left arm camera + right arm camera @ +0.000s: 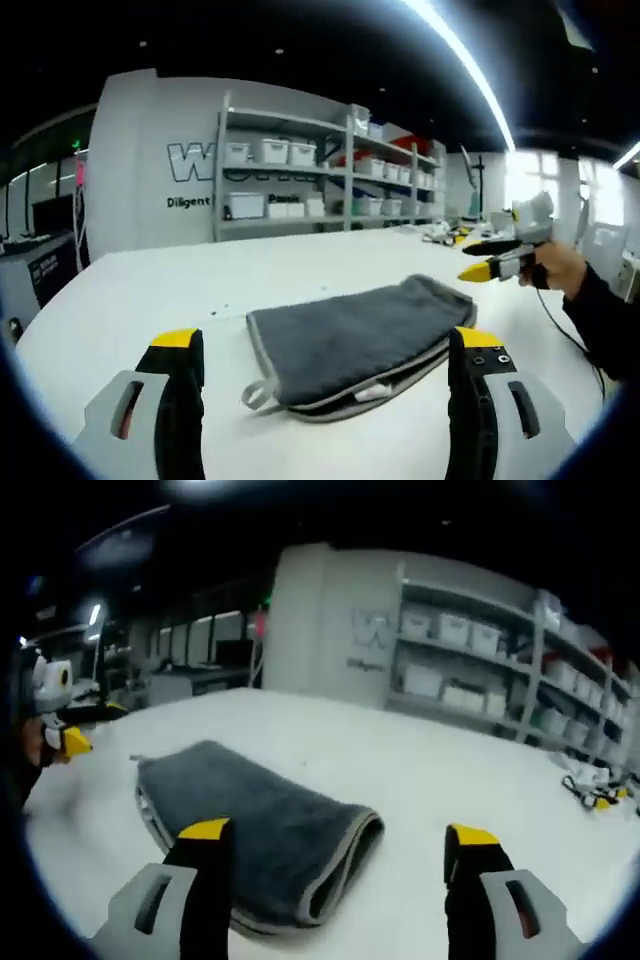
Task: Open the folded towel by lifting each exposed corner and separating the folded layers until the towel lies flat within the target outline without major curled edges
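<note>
1. Your left hand-held gripper [325, 345] is wide open and holds nothing; its yellow-tipped jaws stand either side of the towel's near edge, above the tabletop [140, 285].
2. The folded grey towel [355, 335] lies in the middle of the white tabletop, folded over on itself, with a small loop tab at its near left corner and a white label between the layers at the front edge. No target outline can be made out around it.
3. Your right hand-held gripper [340, 845] is equally wide open and empty; its left jaw sits over the towel [255, 825], close to the rolled fold end. Seen from the left gripper view, it hangs well to the right of the towel, off the cloth.
4. Risk: if you close on the thick fold end, you will likely pinch all layers together and drag the whole towel instead of opening it.
5. Risk: lifting one corner with nothing pinning the lower layer may slide the towel or leave curled edges.
6. Shelving with white bins [320, 175] stands well behind.
</note>
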The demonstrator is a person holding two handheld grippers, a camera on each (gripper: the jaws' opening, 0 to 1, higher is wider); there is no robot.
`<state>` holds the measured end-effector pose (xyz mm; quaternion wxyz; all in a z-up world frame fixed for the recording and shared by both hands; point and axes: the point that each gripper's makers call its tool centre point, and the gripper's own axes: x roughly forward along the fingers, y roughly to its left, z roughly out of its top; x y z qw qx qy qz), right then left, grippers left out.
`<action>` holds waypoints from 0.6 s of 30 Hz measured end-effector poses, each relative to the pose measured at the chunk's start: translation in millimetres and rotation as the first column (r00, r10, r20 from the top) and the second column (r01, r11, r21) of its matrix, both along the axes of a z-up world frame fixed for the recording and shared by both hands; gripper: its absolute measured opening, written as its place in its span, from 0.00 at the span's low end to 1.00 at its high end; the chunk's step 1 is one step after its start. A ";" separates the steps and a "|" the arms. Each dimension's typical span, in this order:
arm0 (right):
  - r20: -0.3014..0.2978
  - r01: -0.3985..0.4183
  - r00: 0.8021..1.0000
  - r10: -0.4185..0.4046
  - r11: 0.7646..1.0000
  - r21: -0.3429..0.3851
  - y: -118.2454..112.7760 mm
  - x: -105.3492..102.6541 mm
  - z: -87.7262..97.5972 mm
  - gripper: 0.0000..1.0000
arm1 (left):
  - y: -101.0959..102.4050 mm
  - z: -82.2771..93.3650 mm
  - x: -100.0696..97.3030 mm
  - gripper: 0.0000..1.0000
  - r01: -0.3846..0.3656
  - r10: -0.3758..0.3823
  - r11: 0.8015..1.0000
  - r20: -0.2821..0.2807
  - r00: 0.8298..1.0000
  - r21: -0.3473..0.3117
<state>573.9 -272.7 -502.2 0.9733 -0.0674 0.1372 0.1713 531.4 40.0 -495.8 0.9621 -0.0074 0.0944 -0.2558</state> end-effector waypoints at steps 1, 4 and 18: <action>0.009 0.008 1.000 -0.008 1.000 0.012 0.0 -5.9 0.9 0.91 | 3.2 -1.1 -0.5 1.00 -0.002 0.002 1.000 -0.003 1.000 -0.004; -0.002 0.047 0.999 -0.047 0.998 0.036 -4.7 -20.9 -3.4 0.92 | 11.2 -1.9 -1.7 1.00 0.000 0.000 1.000 -0.010 1.000 -0.010; -0.017 0.142 0.990 -0.142 0.989 0.028 -13.0 -68.7 5.0 0.89 | 56.1 -1.1 -23.3 0.97 0.002 -0.002 1.000 -0.040 0.999 -0.008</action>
